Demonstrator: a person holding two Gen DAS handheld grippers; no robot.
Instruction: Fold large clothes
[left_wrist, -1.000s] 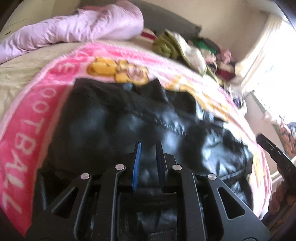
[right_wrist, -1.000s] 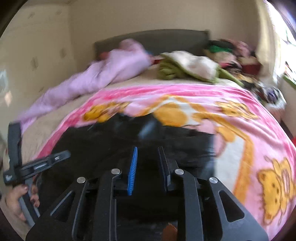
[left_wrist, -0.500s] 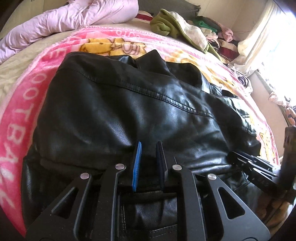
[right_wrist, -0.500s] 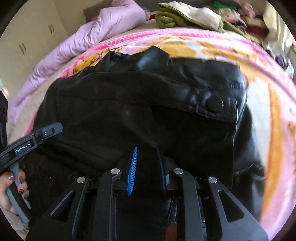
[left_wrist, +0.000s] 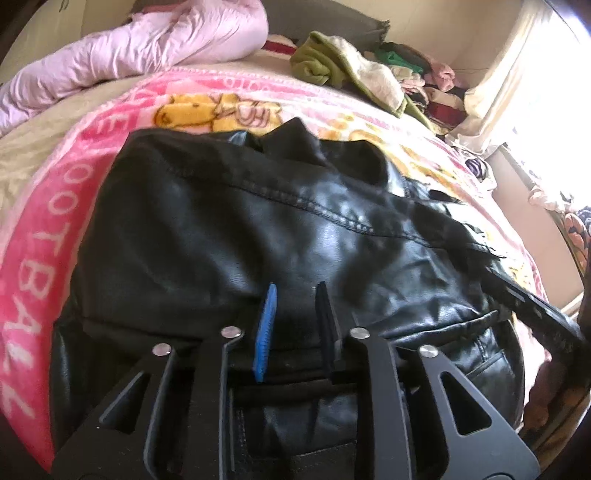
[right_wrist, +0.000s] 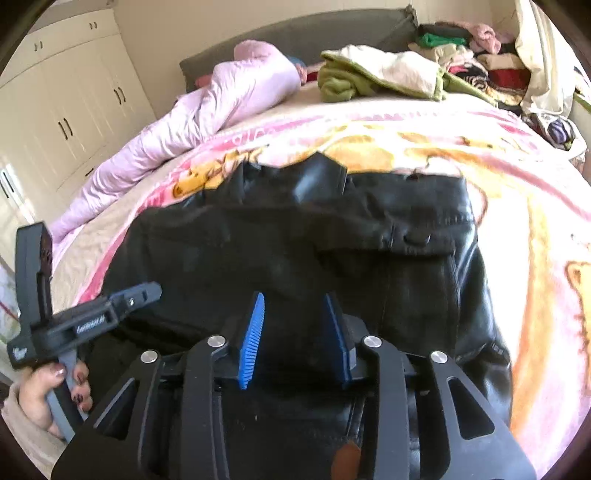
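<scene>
A: How are the left tongs (left_wrist: 293, 325)?

B: Their two pads stand a small way apart. A fold of the black jacket (left_wrist: 236, 229) sits in the gap. I cannot tell if they pinch it or just rest there.

A: And the right tongs (right_wrist: 293, 339)?

B: Wider. The blue pads (right_wrist: 252, 339) are well apart, and nothing is caught between them. They sit just over the jacket's near edge.

A: Where is the jacket from the left tongs?

B: It spreads away from them toward 12 o'clock, flat on the pink blanket (left_wrist: 44, 229). Its collar pokes up at the far end. A stitched seam runs from 11 o'clock down toward 3 o'clock.

A: And from the right tongs?

B: The same, up toward 12 o'clock. A flap with a snap is at about 2 o'clock.

A: Can each one see the other?

B: Yes. From the right one, the left tongs are at 9 o'clock, with a hand (right_wrist: 44, 398) on the handle. From the left one, the right tongs show as a dark bar at 3 o'clock.

A: What is behind the jacket?

B: A lilac quilt (right_wrist: 207, 110) at 11 o'clock and a heap of clothes (right_wrist: 373, 74) at 1 o'clock.
</scene>
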